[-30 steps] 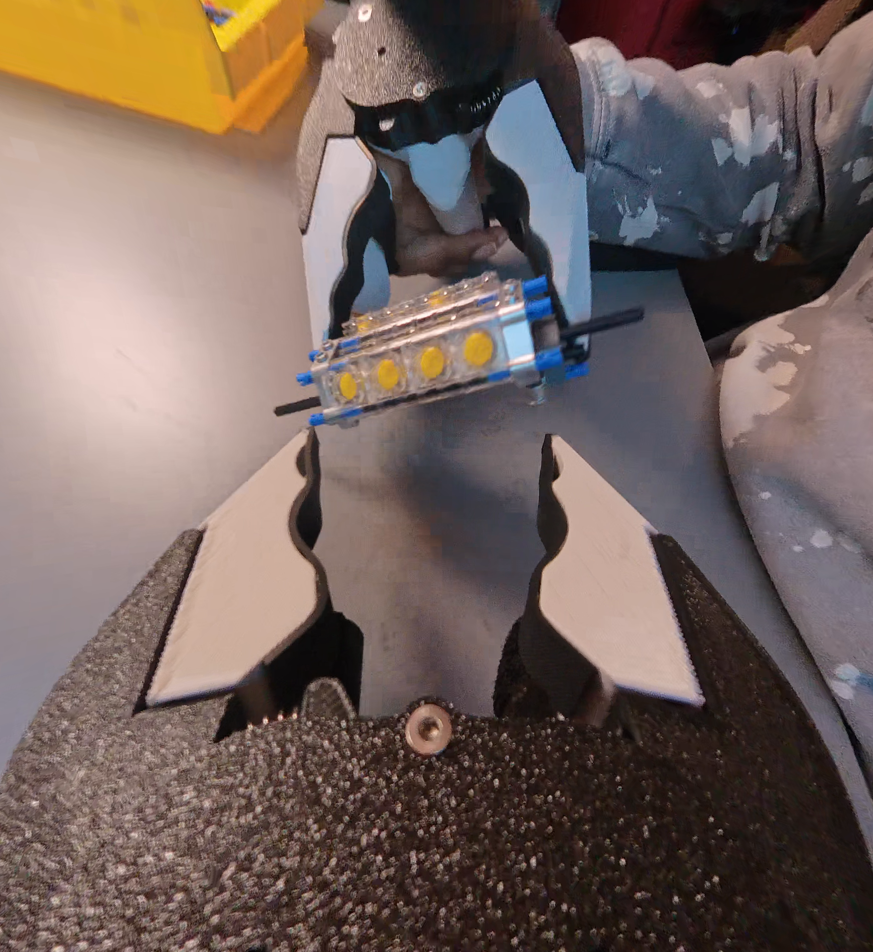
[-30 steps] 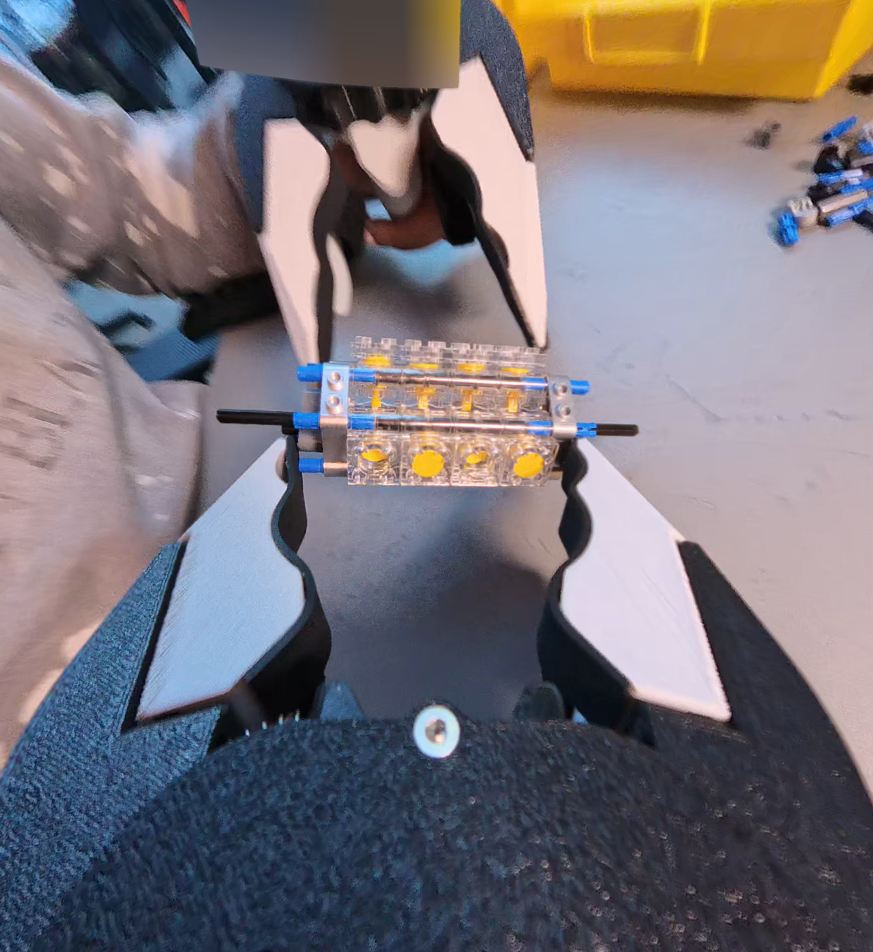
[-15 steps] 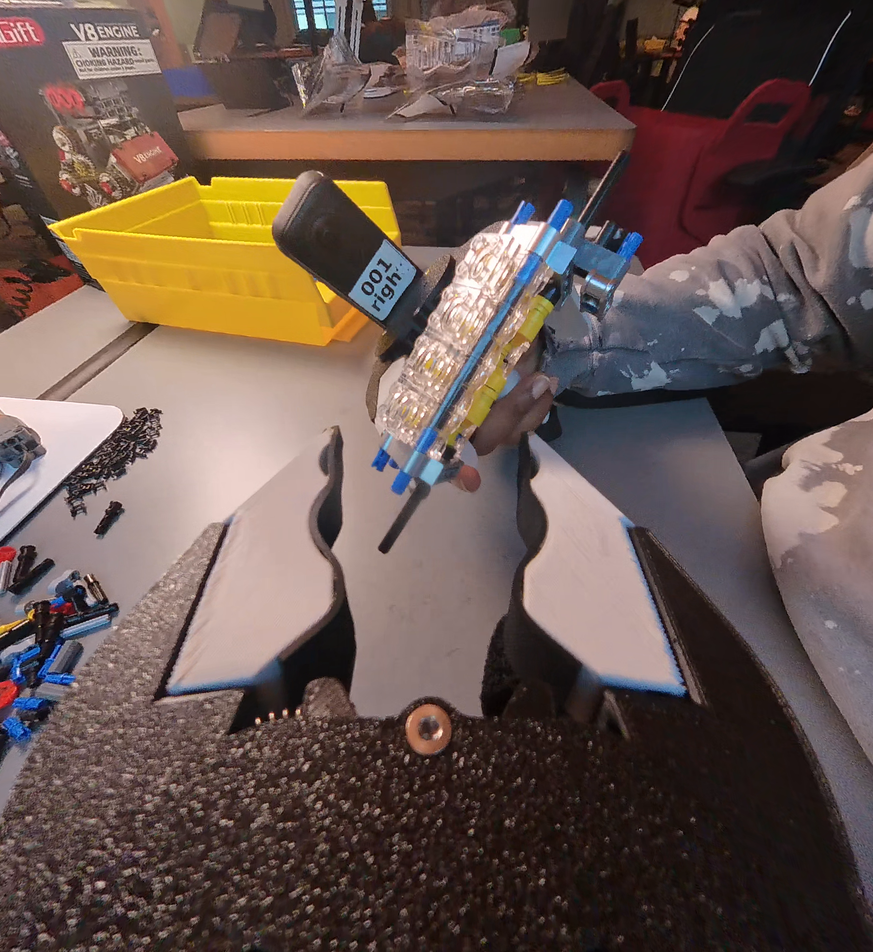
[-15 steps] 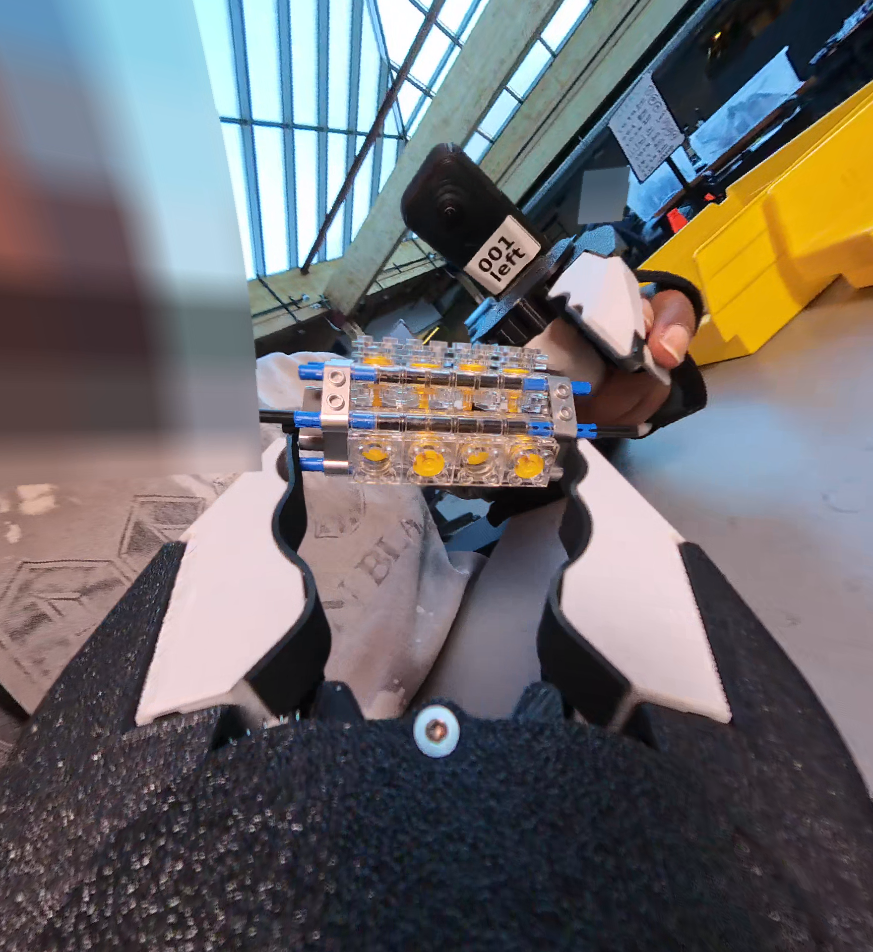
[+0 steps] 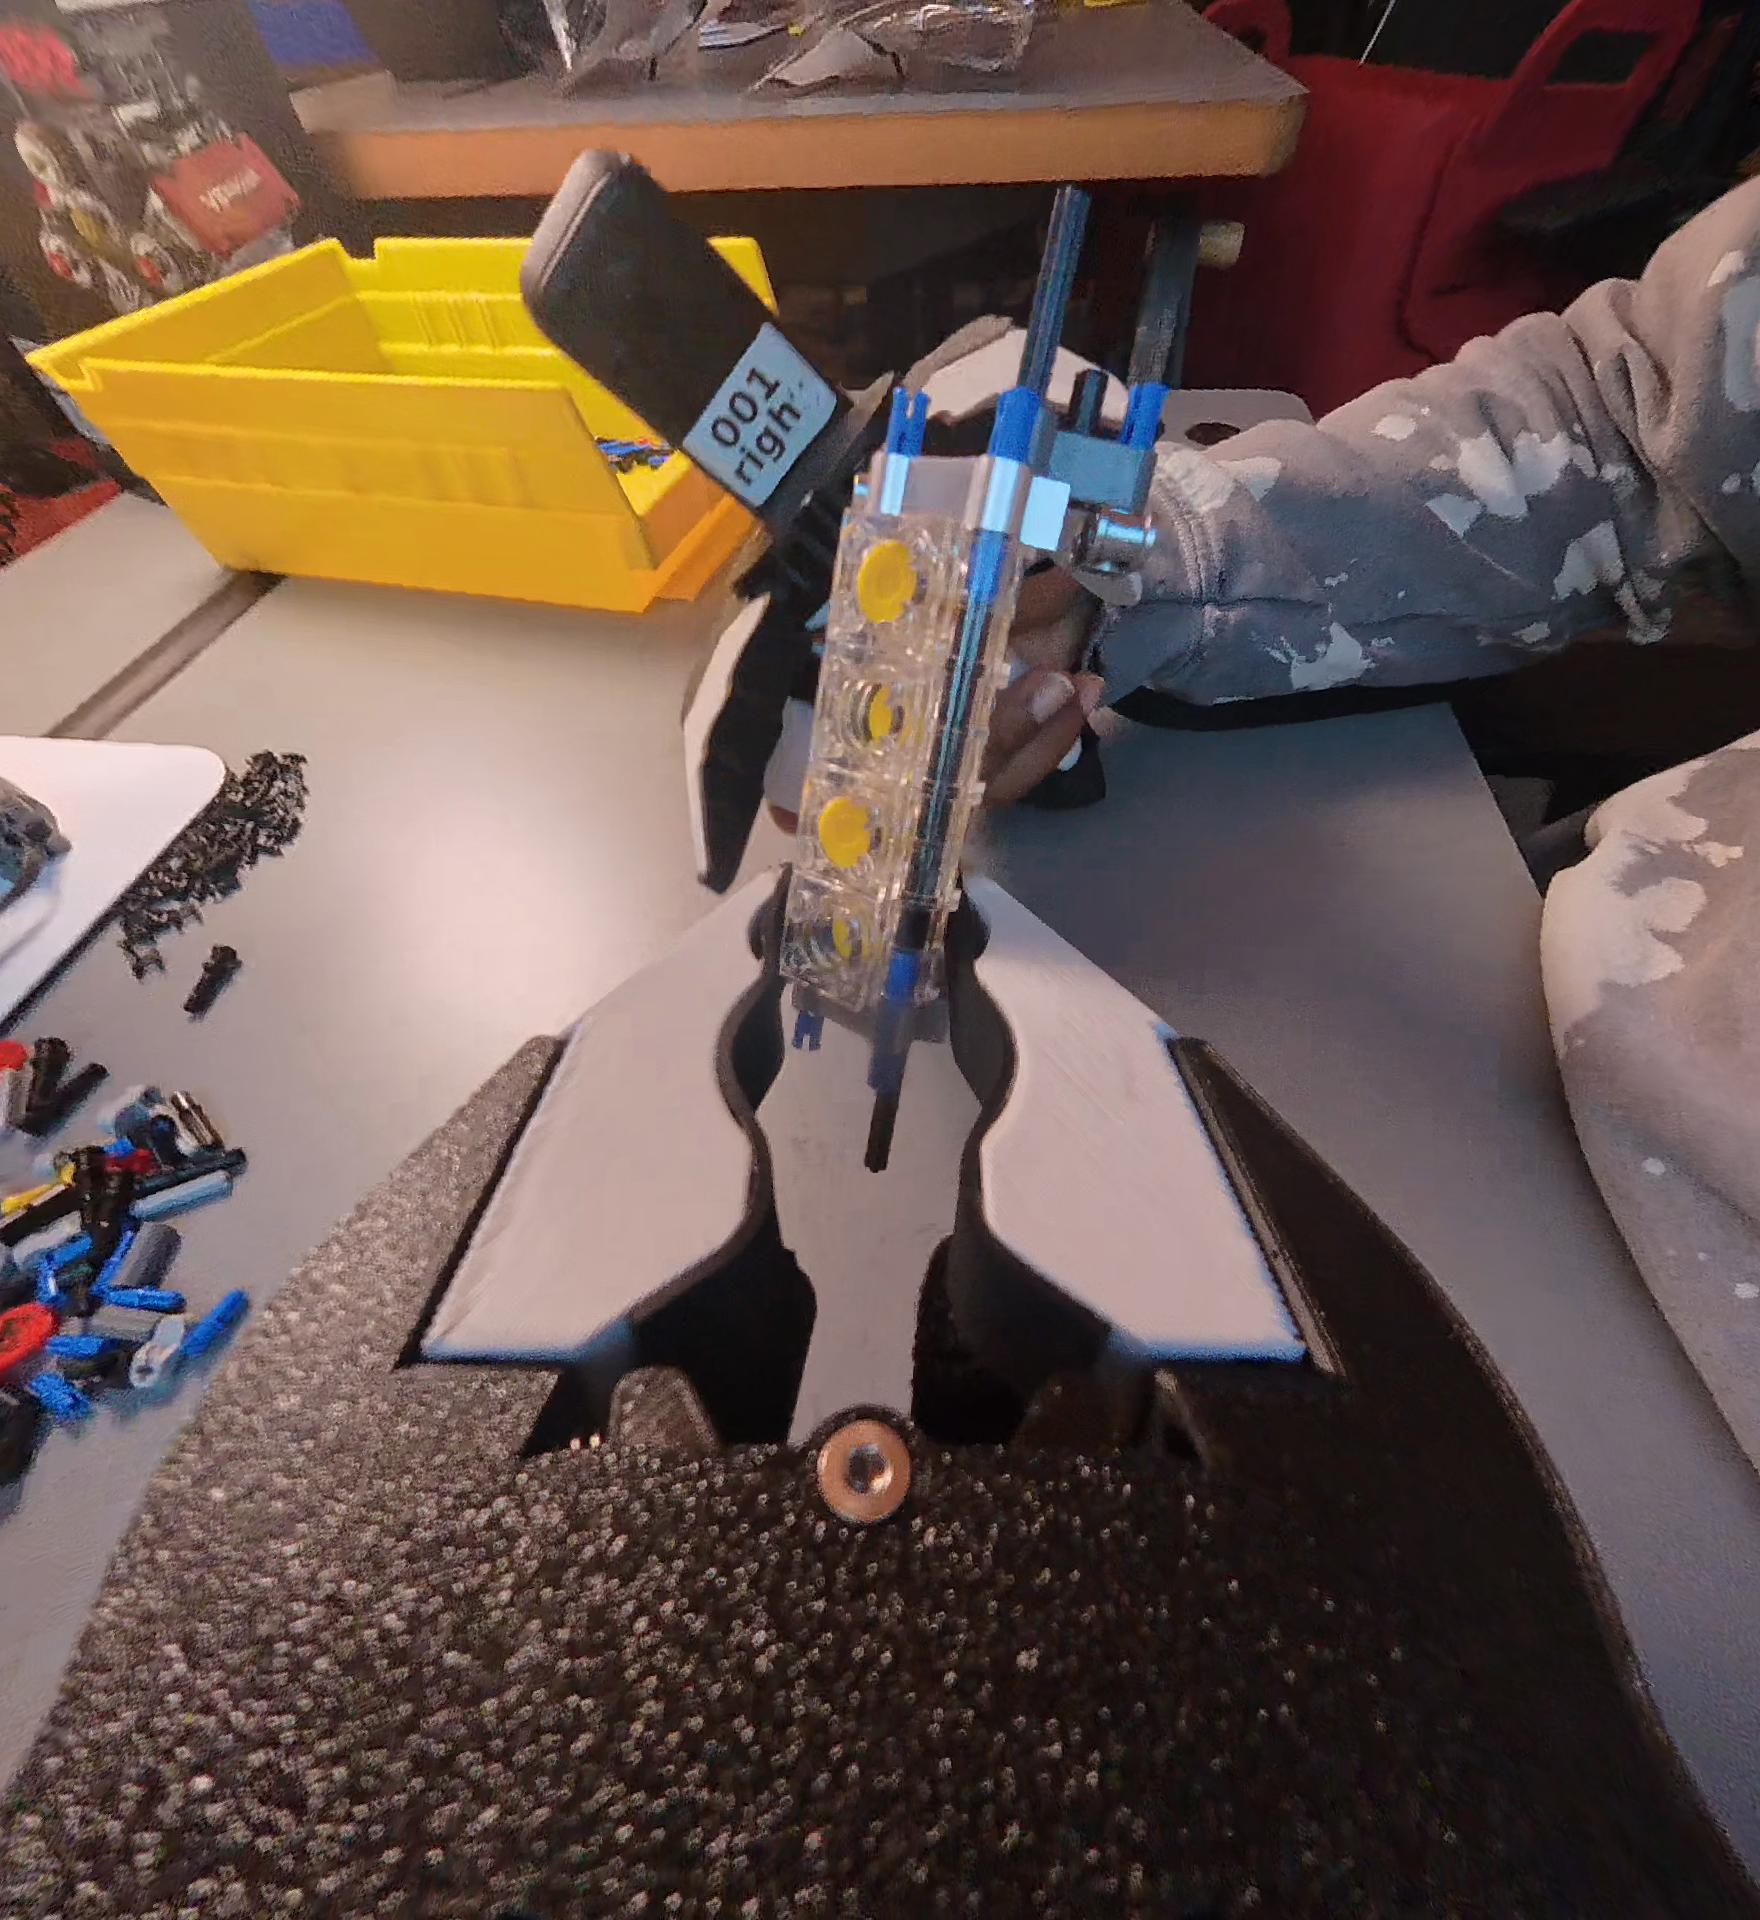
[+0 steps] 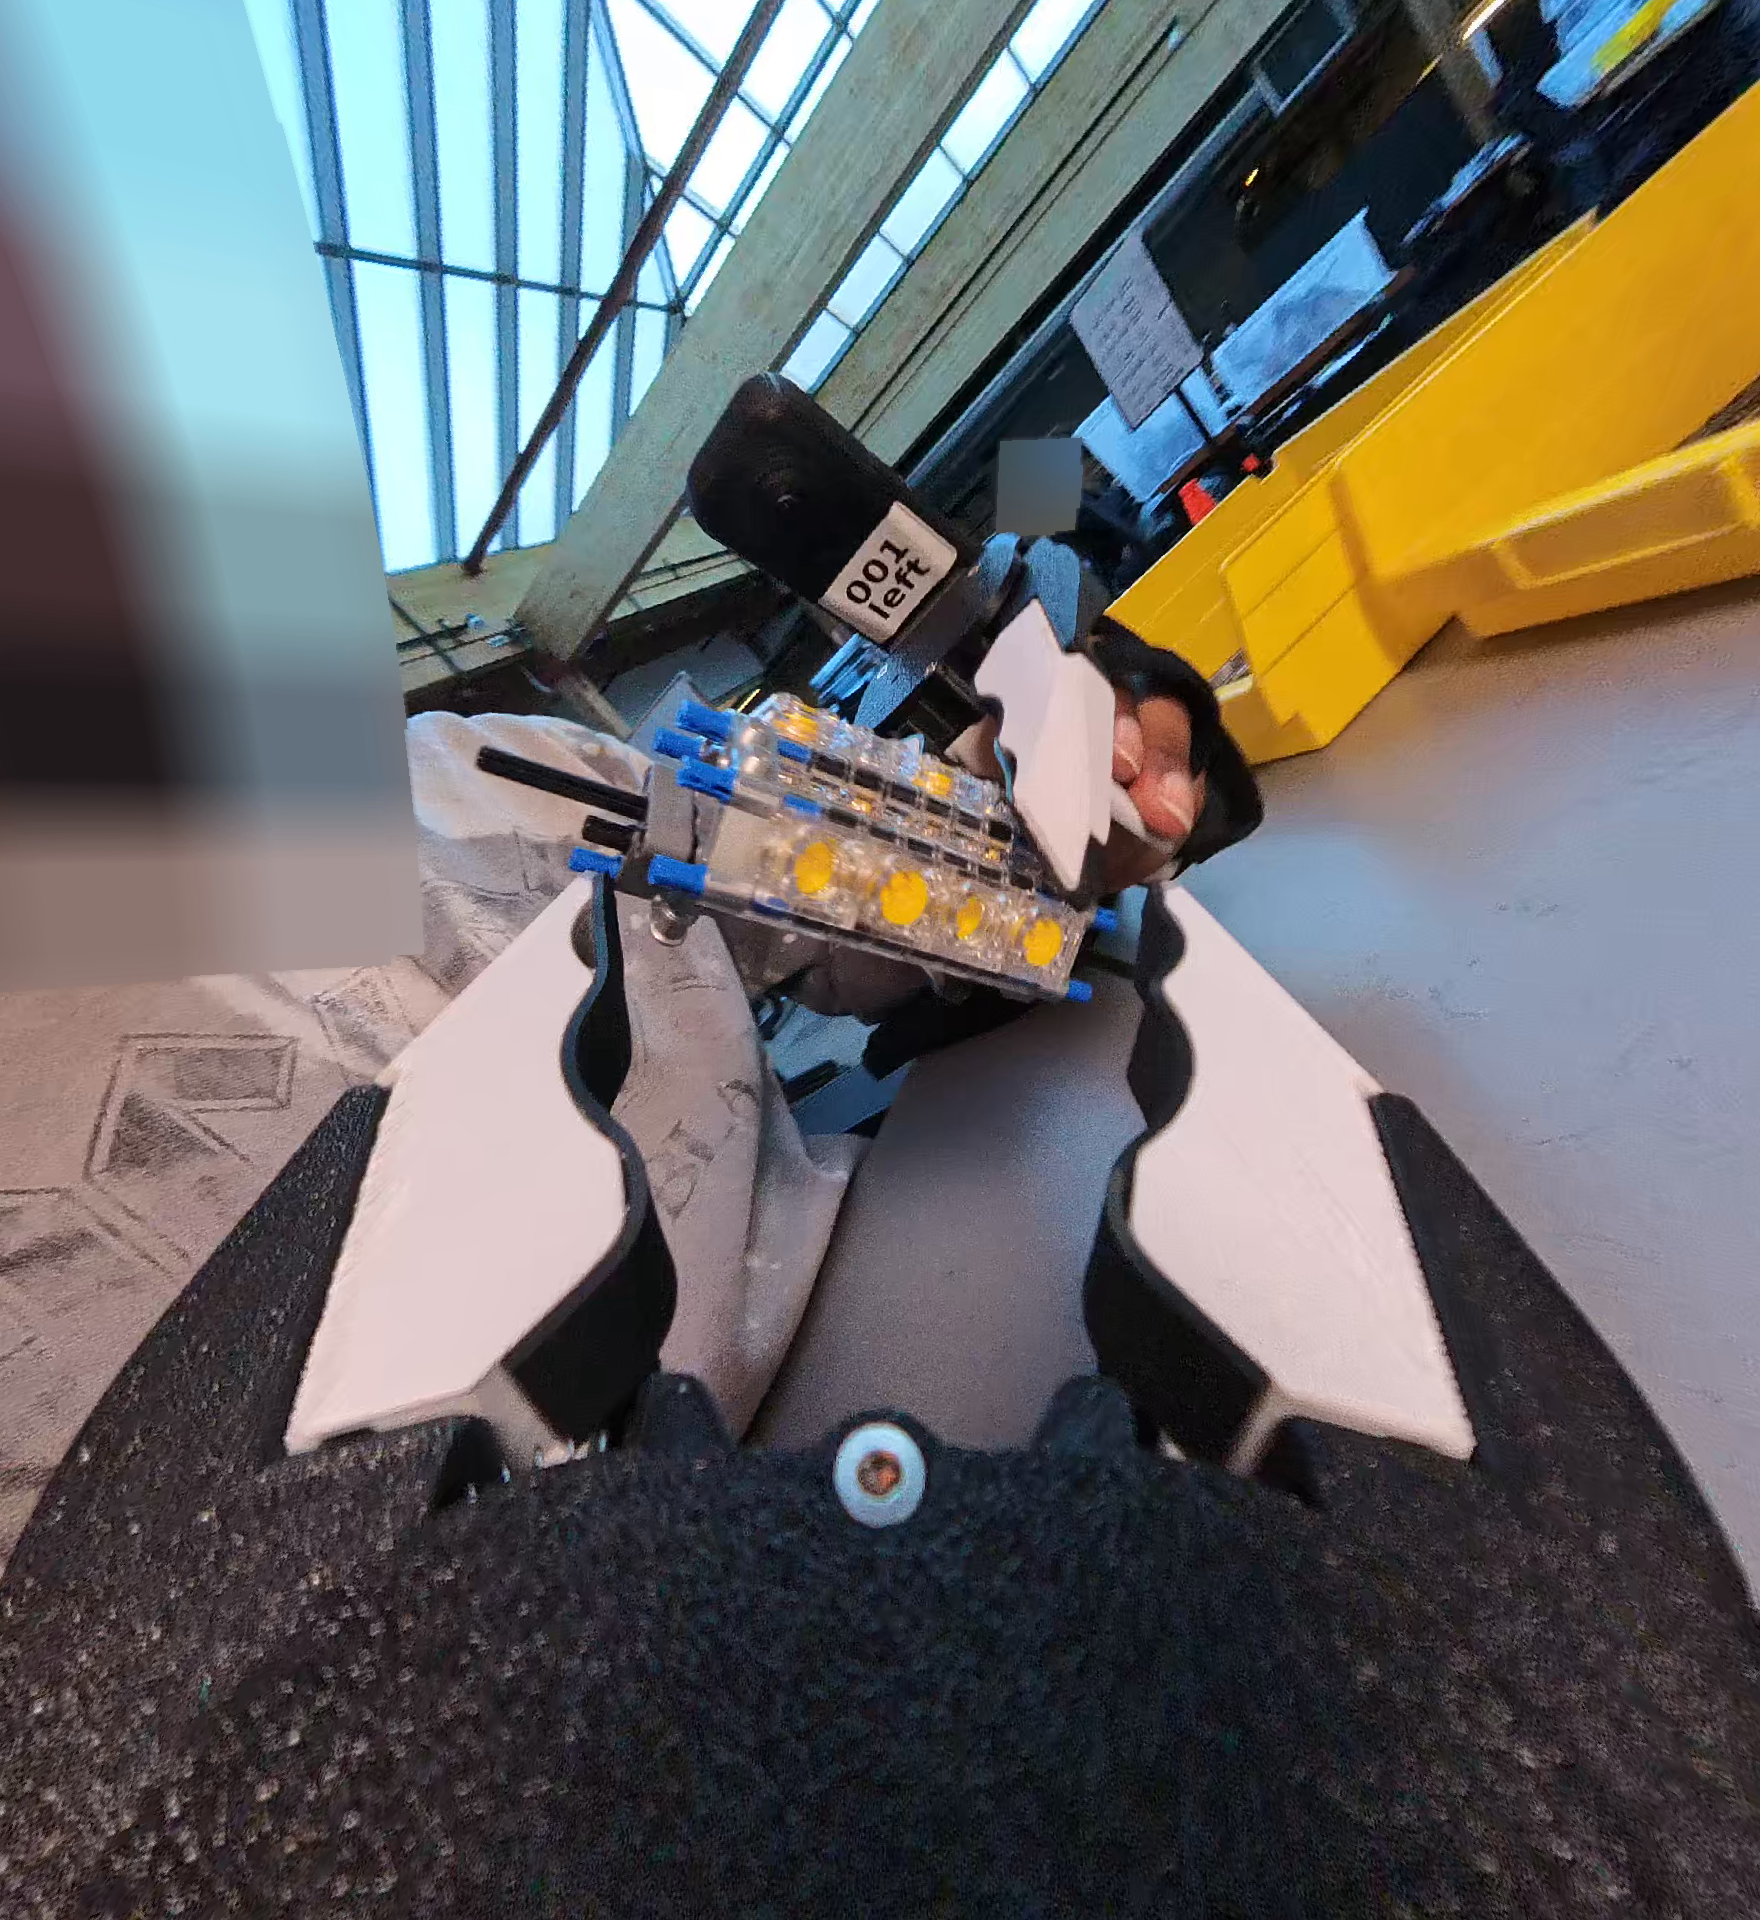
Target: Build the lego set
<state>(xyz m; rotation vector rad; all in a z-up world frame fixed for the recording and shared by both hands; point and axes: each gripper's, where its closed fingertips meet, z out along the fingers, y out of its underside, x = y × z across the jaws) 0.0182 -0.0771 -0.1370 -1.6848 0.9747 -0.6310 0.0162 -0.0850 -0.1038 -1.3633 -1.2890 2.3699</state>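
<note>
I held the clear brick block (image 5: 891,769) upright above the grey table (image 5: 460,831), my left gripper (image 5: 865,961) pinching its lower end so the black axle (image 5: 881,1127) hung free. My right gripper (image 6: 871,935), fingers wide apart, bracketed the block lengthwise and tilted upward; I could not tell whether it touched.

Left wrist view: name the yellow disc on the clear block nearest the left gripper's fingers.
The lowest disc of the four on the clear block, sitting between the left gripper's fingertips; the other three stack above it.
</note>
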